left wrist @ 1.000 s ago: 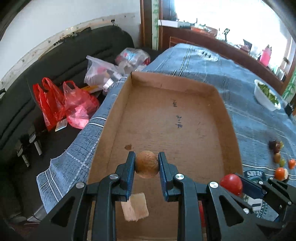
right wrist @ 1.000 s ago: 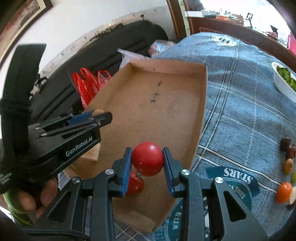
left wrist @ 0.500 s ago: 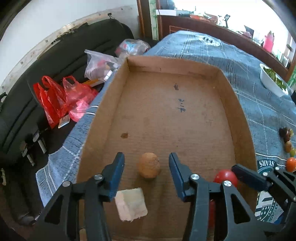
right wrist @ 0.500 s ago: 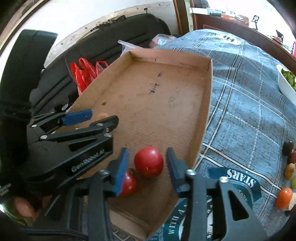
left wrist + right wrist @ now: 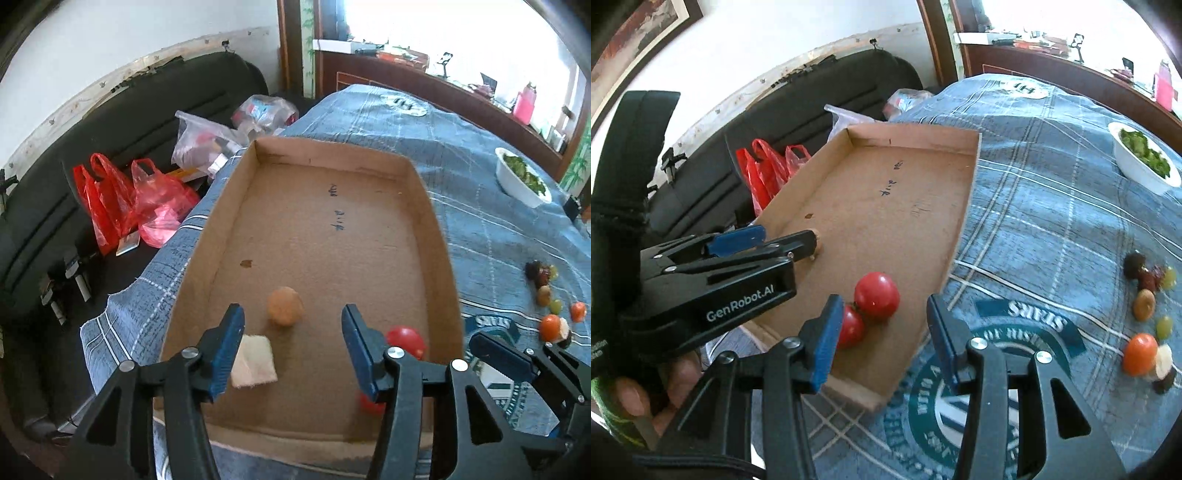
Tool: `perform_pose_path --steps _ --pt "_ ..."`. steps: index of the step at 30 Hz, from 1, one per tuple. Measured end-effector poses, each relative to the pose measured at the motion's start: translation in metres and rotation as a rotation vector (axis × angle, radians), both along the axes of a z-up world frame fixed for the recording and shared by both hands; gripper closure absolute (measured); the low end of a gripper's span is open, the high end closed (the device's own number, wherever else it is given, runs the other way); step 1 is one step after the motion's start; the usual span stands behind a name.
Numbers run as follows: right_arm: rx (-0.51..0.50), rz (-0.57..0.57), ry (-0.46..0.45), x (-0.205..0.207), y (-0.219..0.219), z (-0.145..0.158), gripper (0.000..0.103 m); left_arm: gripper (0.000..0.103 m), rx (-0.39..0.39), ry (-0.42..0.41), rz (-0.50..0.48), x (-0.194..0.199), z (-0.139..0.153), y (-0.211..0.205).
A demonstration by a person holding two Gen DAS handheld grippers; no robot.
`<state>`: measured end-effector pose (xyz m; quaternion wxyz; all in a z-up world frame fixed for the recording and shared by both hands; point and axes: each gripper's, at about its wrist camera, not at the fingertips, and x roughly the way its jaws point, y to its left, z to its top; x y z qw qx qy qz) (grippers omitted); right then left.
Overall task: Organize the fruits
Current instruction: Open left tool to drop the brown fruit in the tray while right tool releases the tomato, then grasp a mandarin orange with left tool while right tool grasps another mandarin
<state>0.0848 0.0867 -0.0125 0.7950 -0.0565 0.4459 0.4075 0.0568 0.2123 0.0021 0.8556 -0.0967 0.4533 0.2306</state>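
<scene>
A shallow cardboard tray (image 5: 439, 236) (image 5: 964, 206) lies on a blue plaid cloth. A round tan fruit (image 5: 285, 306) rests on its floor, just ahead of my open left gripper (image 5: 291, 350), which holds nothing. Two red tomatoes (image 5: 876, 295) (image 5: 851, 328) sit touching near the tray's front right corner, in front of my open right gripper (image 5: 881, 341). In the left wrist view one tomato (image 5: 405, 340) shows past the right finger. Loose small fruits (image 5: 1143, 314) (image 5: 550, 302) lie on the cloth to the right.
A pale square scrap (image 5: 254, 361) lies in the tray near the left gripper. A white bowl of greens (image 5: 522, 181) (image 5: 1145, 162) stands far right. Red plastic bags (image 5: 125, 199) and clear bags (image 5: 207, 147) lie on a dark sofa beside the table's left edge.
Both grippers have opened and drawn back. The left let go of the tan fruit and the right let go of the tomato; both now rest in the tray.
</scene>
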Motion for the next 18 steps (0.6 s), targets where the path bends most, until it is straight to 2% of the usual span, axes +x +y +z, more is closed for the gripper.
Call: perform_pose_path --steps 8,18 --pt "0.028 -0.06 0.001 -0.01 -0.049 0.006 0.054 0.041 0.017 -0.029 -0.074 -0.005 0.012 -0.039" --pt "0.062 -0.185 0.002 -0.018 -0.122 0.012 0.054 0.041 0.003 -0.04 -0.157 -0.007 0.018 -0.078"
